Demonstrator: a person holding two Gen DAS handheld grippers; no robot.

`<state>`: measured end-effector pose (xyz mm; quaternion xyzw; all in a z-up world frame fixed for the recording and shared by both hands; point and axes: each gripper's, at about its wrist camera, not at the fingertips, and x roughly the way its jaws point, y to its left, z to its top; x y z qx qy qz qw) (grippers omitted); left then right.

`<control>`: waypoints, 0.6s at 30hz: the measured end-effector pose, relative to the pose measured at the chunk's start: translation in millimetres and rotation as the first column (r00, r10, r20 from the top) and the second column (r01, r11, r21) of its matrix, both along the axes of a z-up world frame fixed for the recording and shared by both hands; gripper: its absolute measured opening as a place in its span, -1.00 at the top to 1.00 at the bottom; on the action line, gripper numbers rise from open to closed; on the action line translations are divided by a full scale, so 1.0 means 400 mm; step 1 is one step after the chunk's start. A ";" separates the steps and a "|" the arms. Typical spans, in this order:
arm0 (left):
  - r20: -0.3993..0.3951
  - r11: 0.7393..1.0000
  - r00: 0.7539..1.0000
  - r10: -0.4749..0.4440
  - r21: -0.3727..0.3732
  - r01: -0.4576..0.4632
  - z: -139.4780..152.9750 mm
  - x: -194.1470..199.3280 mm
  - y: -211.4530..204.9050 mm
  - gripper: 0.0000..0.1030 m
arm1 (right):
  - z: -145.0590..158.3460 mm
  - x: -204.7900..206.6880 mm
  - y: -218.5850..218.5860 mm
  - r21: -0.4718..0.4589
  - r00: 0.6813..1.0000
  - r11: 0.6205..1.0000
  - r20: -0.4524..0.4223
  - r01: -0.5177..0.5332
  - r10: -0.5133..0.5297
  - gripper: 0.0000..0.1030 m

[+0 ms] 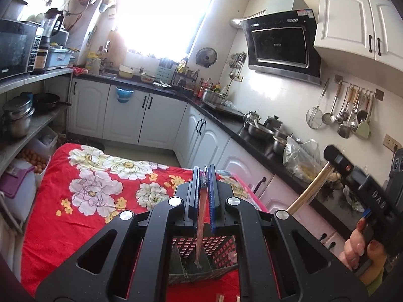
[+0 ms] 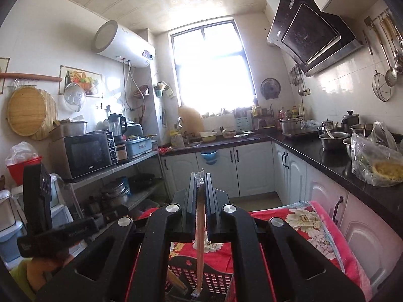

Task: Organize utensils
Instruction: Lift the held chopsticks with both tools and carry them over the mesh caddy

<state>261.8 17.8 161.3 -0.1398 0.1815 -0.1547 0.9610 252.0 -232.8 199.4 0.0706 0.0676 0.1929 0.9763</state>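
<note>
Chopsticks [image 1: 201, 216], wrapped, clenched in both jaws above perforated holder [image 1: 216, 254]; risk of missing a compartment if dropped while tilted.

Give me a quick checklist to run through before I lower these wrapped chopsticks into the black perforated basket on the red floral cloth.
1. Left tool shut on its plastic-wrapped pink chopsticks: ok.
2. Right tool shut on its own plastic-wrapped pink chopsticks: ok.
3. Black perforated utensil basket sits below both tips: ok.
4. Both pairs hang roughly upright: ok.
5. Free room in the compartment under each tip: cannot tell; the tool bodies hide much of the basket.
6. Basket standing flat on the red floral cloth: cannot tell.
</note>
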 end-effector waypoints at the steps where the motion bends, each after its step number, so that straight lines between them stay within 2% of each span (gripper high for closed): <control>1: -0.003 1.000 1.000 -0.001 0.001 0.001 -0.007 0.004 -0.002 0.94 | -0.007 0.006 -0.003 -0.001 1.000 1.000 0.003 0.006 -0.006 0.89; 18: -0.040 0.999 0.999 -0.007 0.053 0.009 -0.127 0.044 -0.052 0.94 | -0.161 0.071 0.007 -0.004 0.998 0.999 -0.045 0.050 -0.050 0.89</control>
